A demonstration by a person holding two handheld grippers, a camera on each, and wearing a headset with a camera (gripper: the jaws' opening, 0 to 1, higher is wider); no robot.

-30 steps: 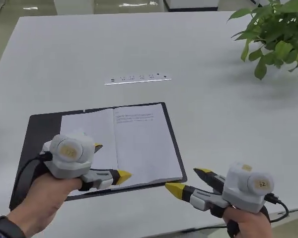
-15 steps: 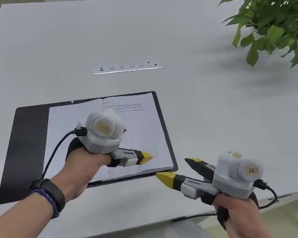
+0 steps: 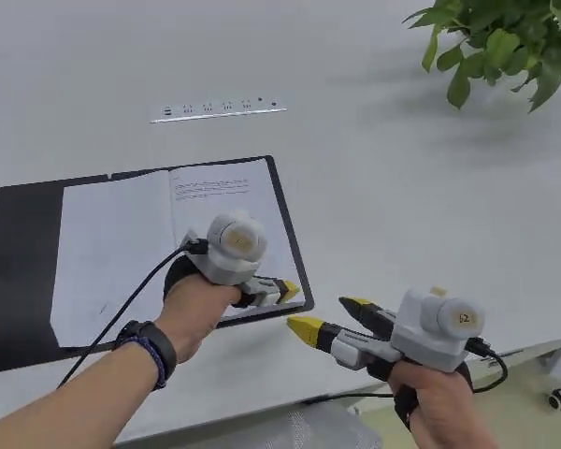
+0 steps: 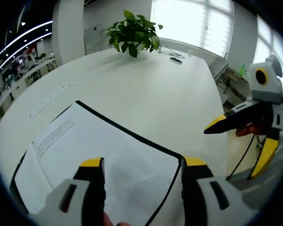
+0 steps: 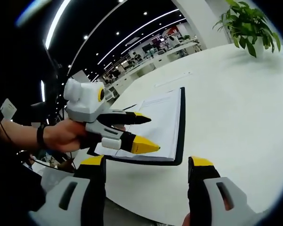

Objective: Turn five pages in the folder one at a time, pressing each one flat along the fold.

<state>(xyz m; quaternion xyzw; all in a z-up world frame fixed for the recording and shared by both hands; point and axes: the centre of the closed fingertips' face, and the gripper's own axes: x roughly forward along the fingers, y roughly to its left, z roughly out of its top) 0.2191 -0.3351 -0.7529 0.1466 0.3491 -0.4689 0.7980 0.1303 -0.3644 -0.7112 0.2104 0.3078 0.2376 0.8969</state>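
The folder (image 3: 122, 243) lies open and flat on the near part of the counter (image 3: 383, 187), at the left in front of the person. Its black cover shows as a wide bare band on the left and as a thin border around the white pages. The right page (image 3: 226, 198) has a few printed lines near its far edge; the left page (image 3: 103, 253) looks blank. The opened spread is longer from left to right. This long axis is a little turned, so that the right end lies farther from the person. The fold runs away from the person, and the top of the pages points toward a socket strip (image 3: 217, 110) set in the counter.

The left hand-held gripper (image 3: 282, 292) is at the near right corner of the folder. In the left gripper view its jaws stand wide apart on both sides of that corner, with nothing gripped. I cannot tell if it touches the paper. Its cable (image 3: 122, 309) passes across the near pages. The right hand-held gripper (image 3: 329, 316) is just beside this corner, over the bare counter, also spread open and with nothing in it.

The counter is large, pale and smooth. A green plant (image 3: 505, 42) stands at its far right. The room is an open office with strip lights on the ceiling, and bright windows beyond the counter.
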